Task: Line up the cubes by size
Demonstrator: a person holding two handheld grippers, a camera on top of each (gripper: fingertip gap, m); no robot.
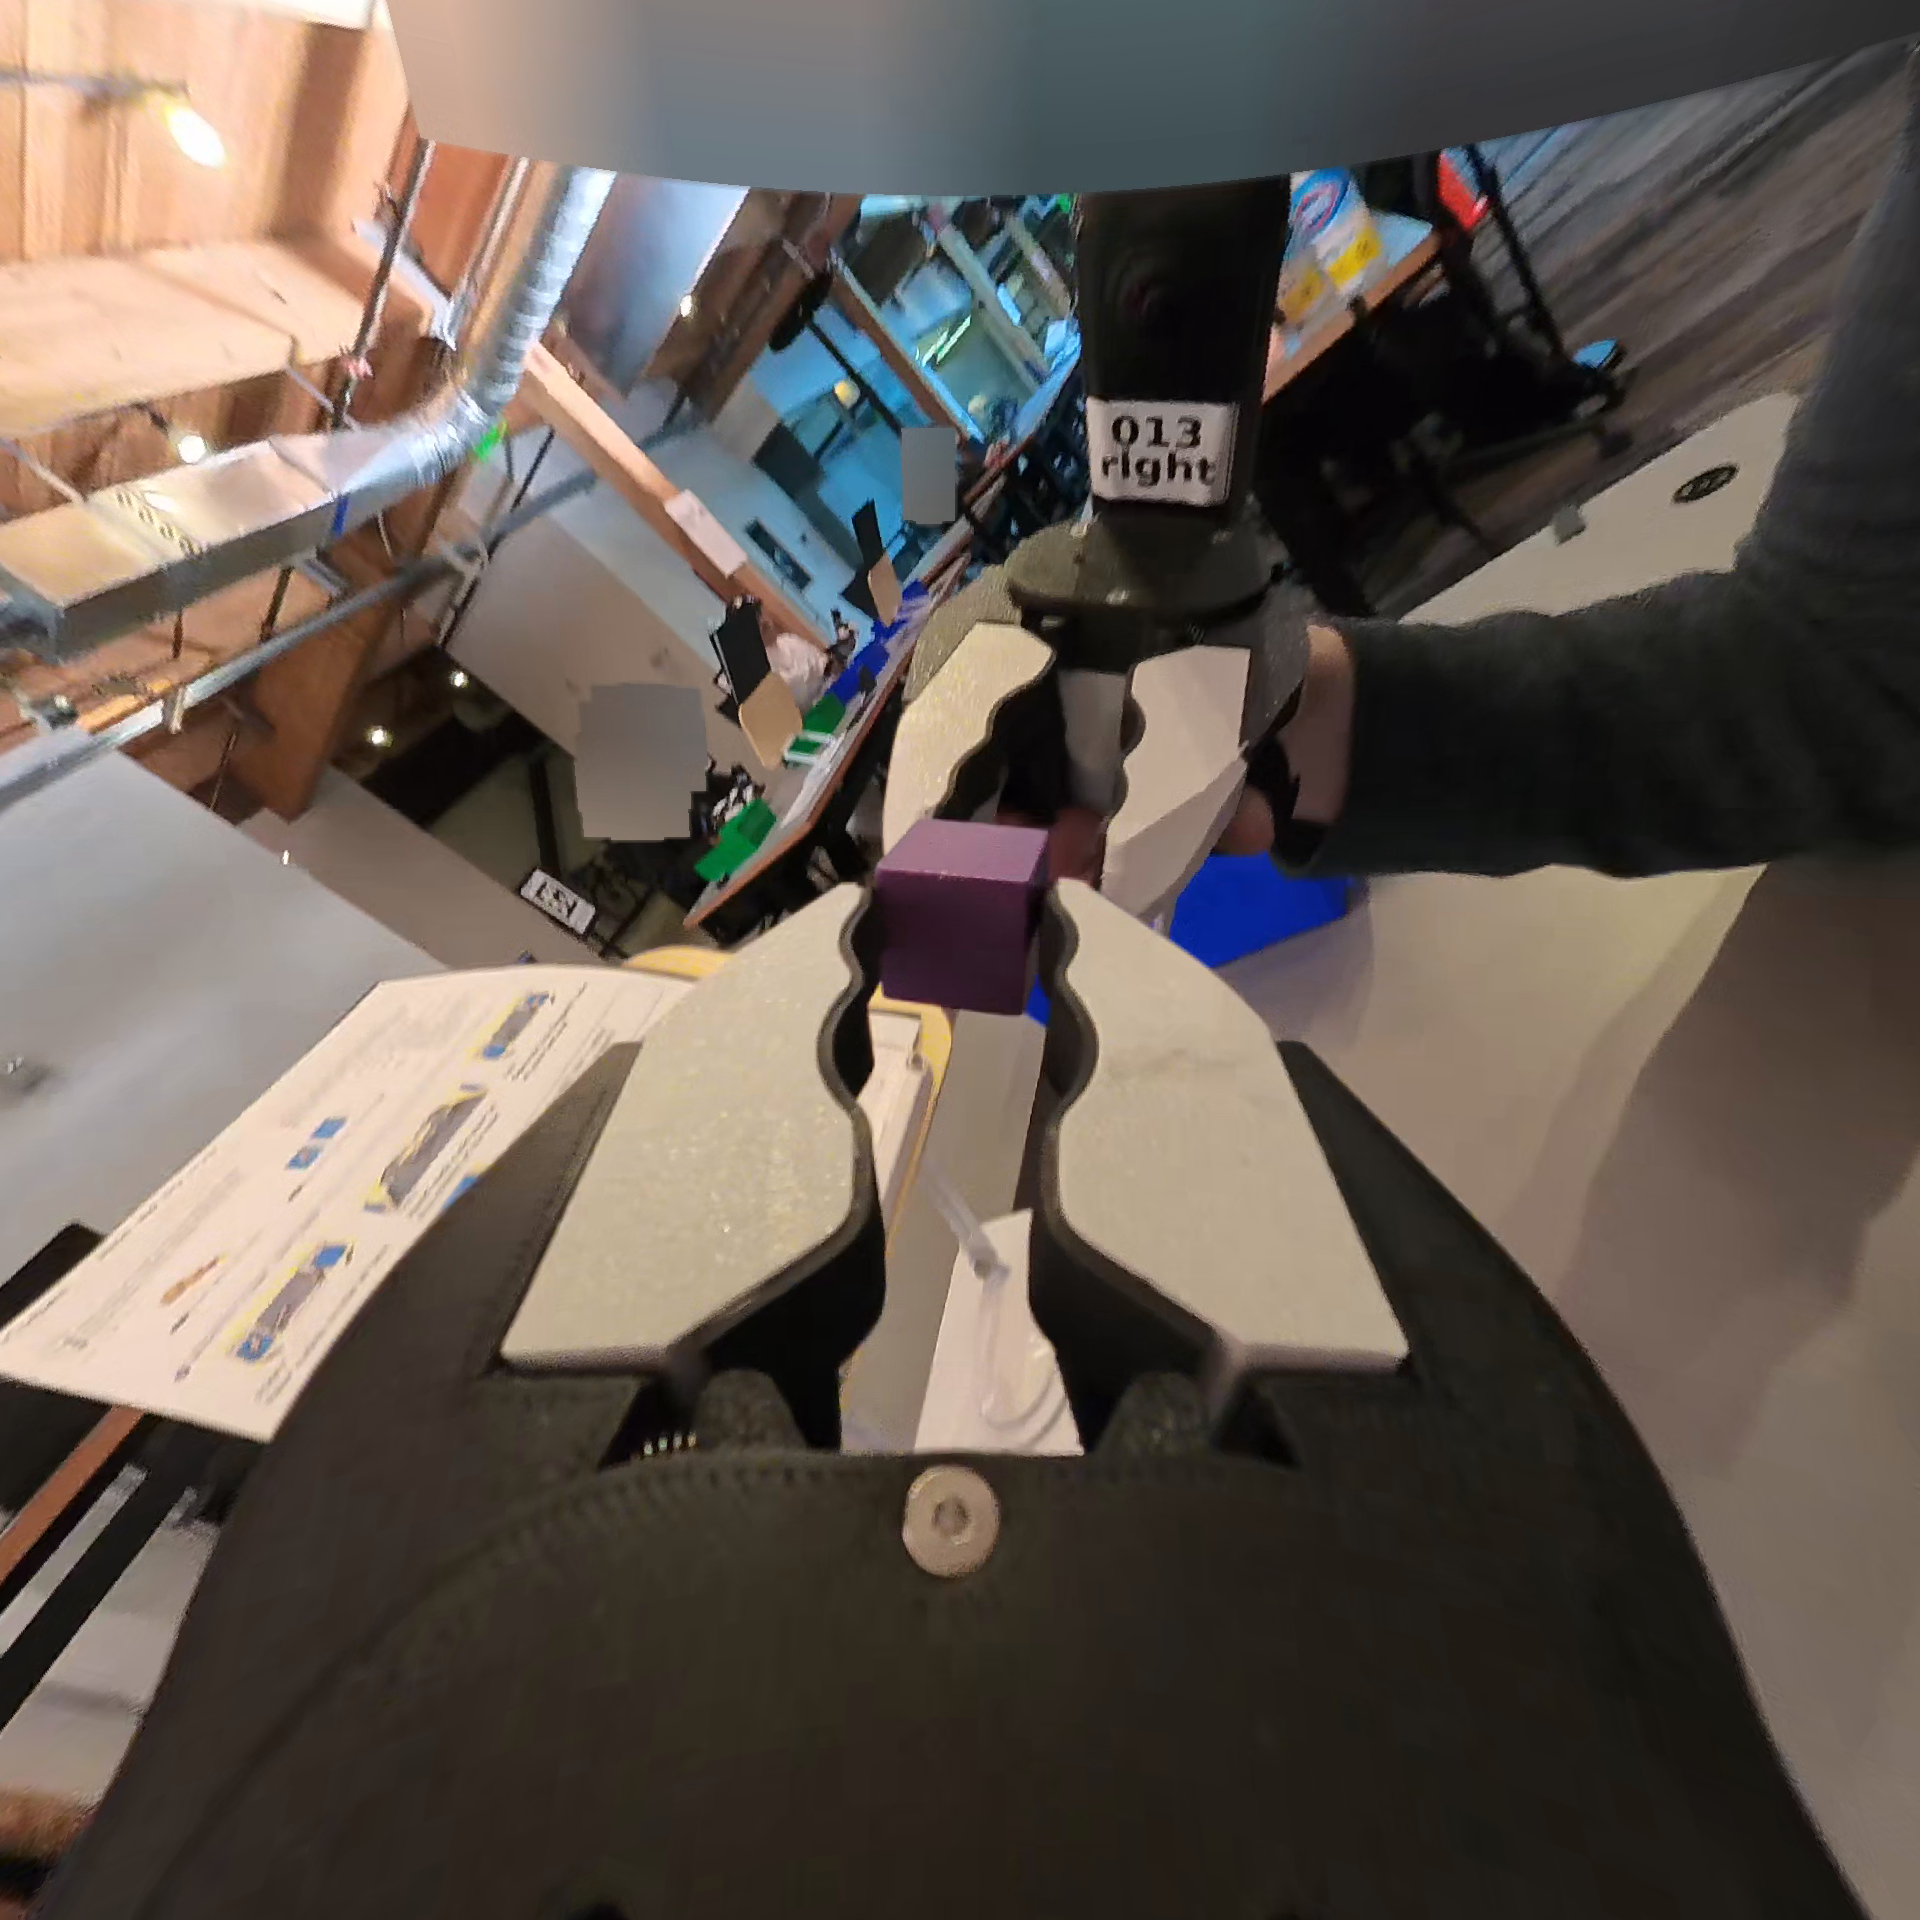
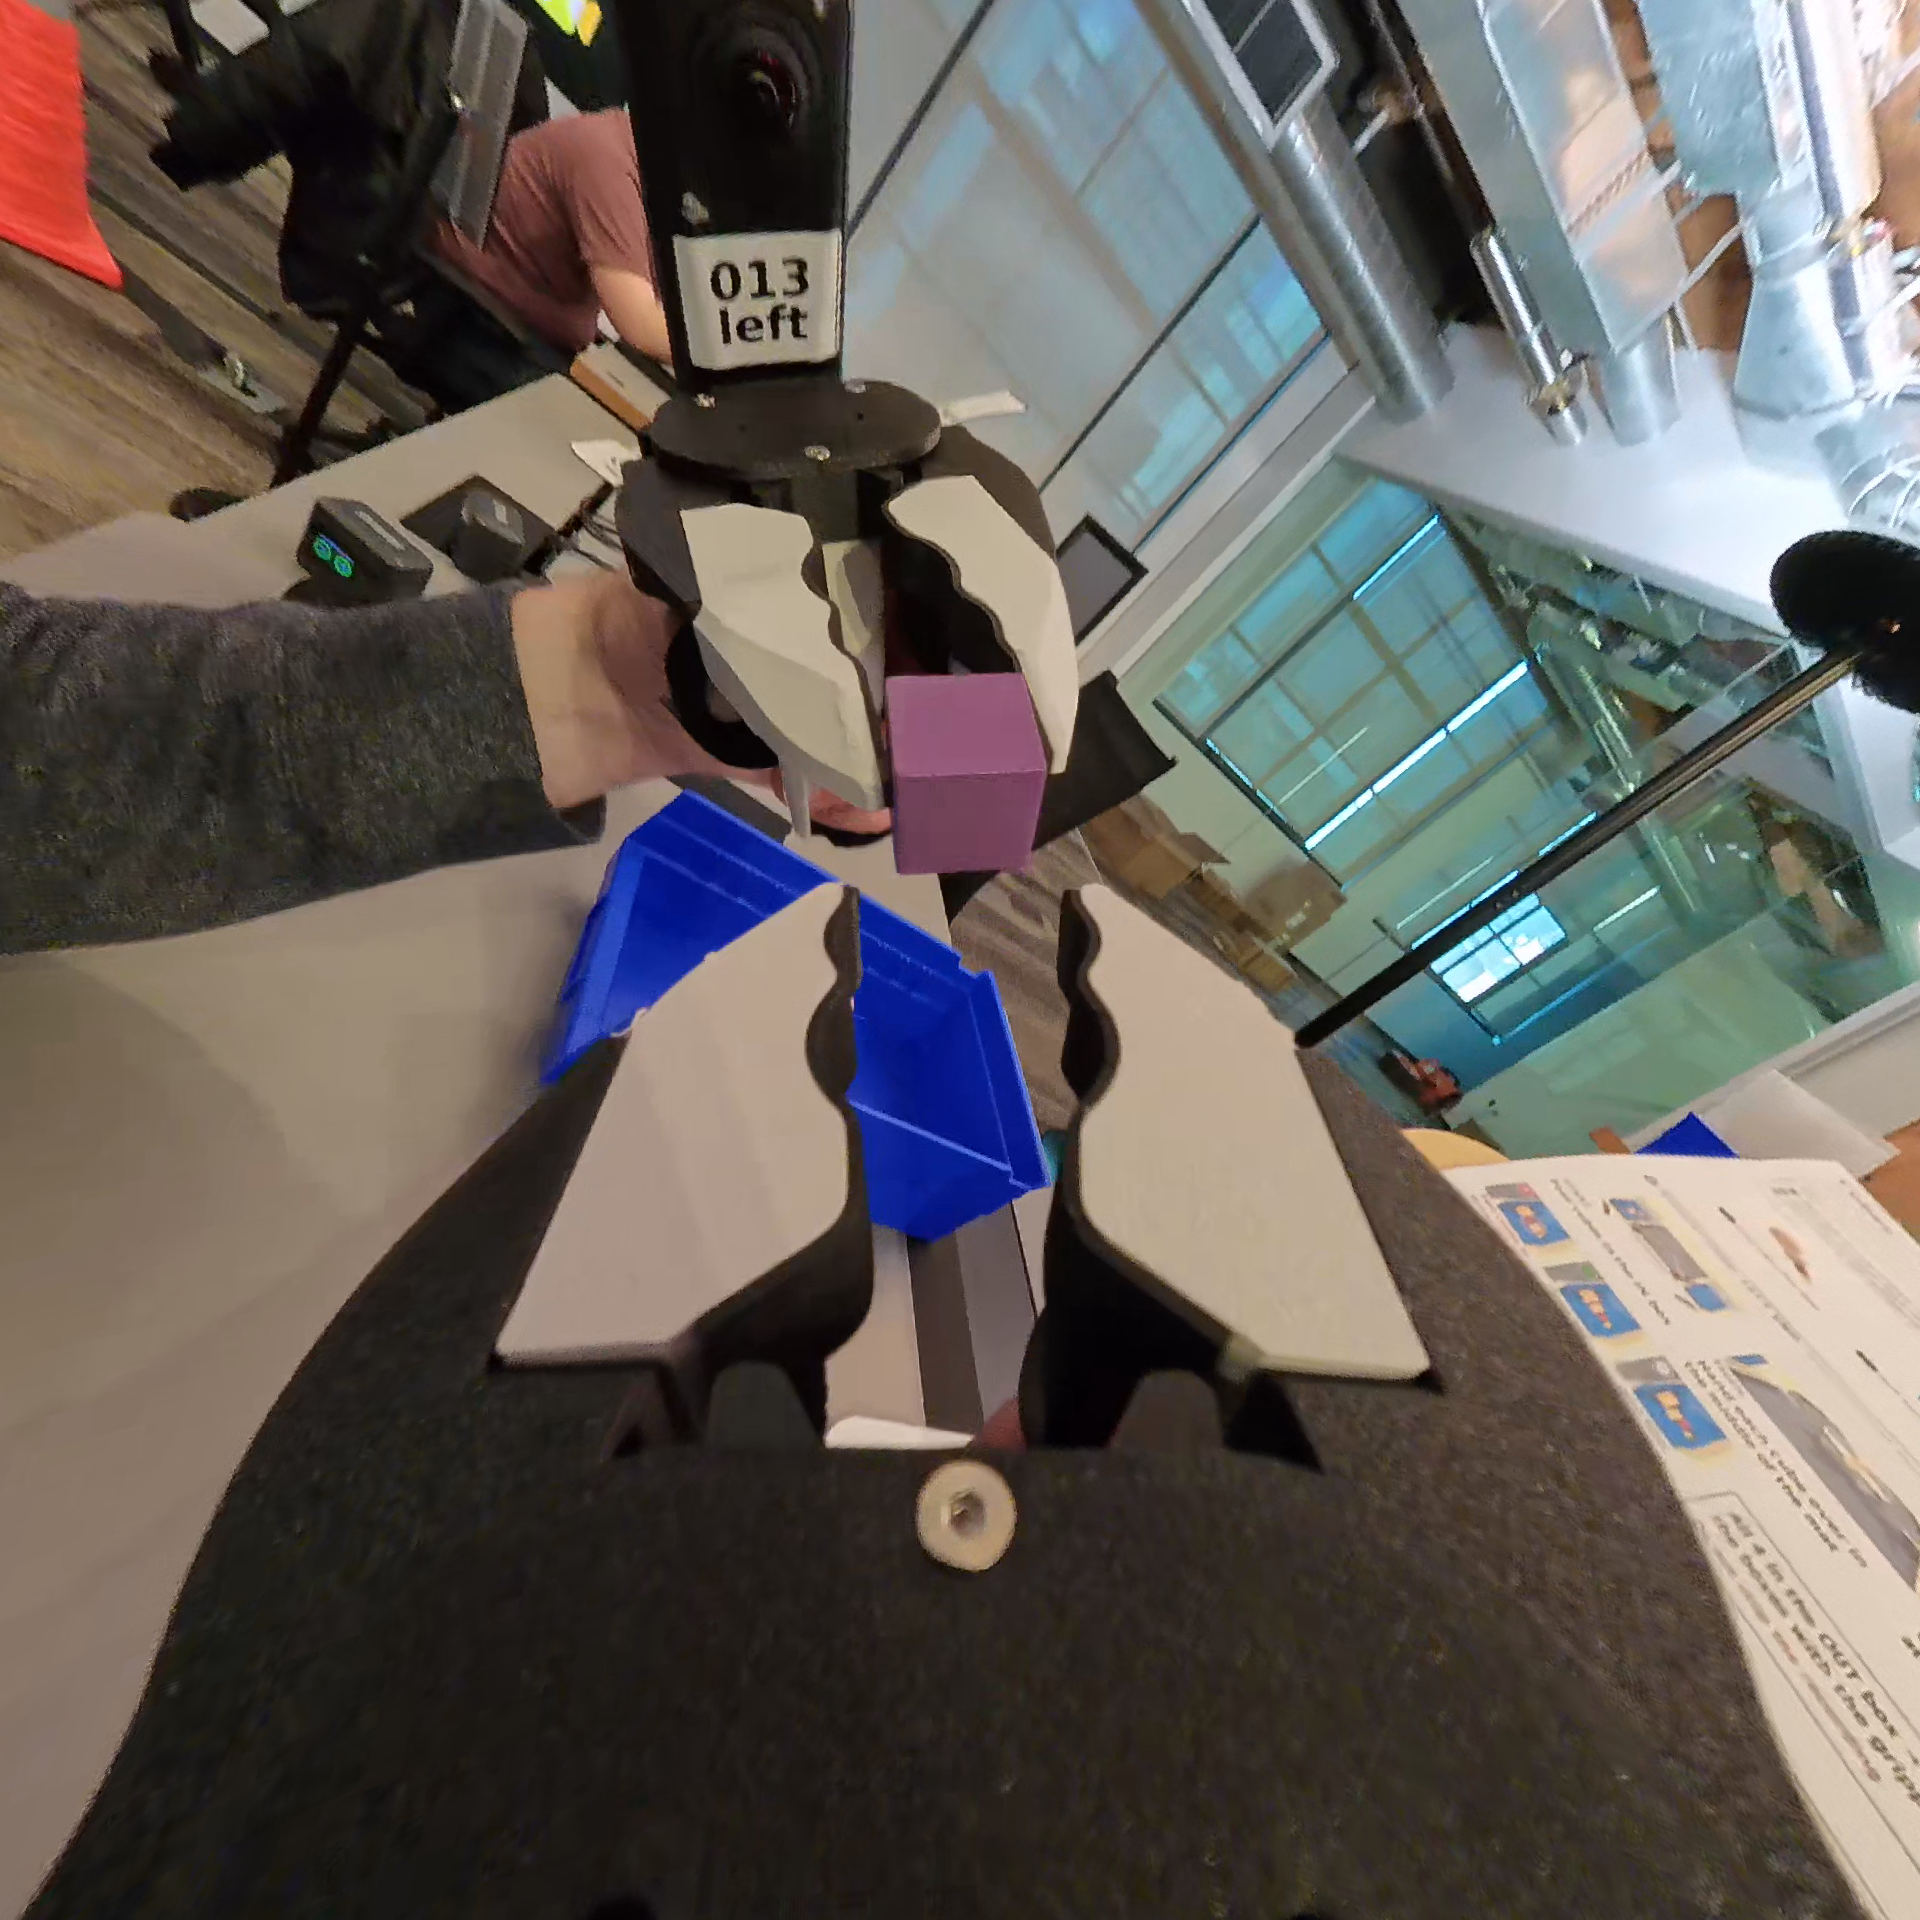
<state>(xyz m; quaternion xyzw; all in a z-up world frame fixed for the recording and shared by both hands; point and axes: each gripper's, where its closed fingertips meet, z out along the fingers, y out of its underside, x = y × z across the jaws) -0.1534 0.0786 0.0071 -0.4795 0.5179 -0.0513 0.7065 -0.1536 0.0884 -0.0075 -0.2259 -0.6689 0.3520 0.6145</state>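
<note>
Purple cube (image 1: 961,925) sits clamped in the left gripper (image 1: 956,935); the right gripper (image 2: 961,914), open and empty, should stay clear until the cube lands squarely on the tabletop (image 2: 260,1091).

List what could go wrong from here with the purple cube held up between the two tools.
1. The left tool pinches the purple cube only at its fingertips, in mid-air; a small slip could drop it.
2. The right tool faces it, open and just short of the cube; closing in could knock it loose before it is gripped.
3. The blue bin lies near the table edge; a dropped cube might bounce to the floor.
</note>
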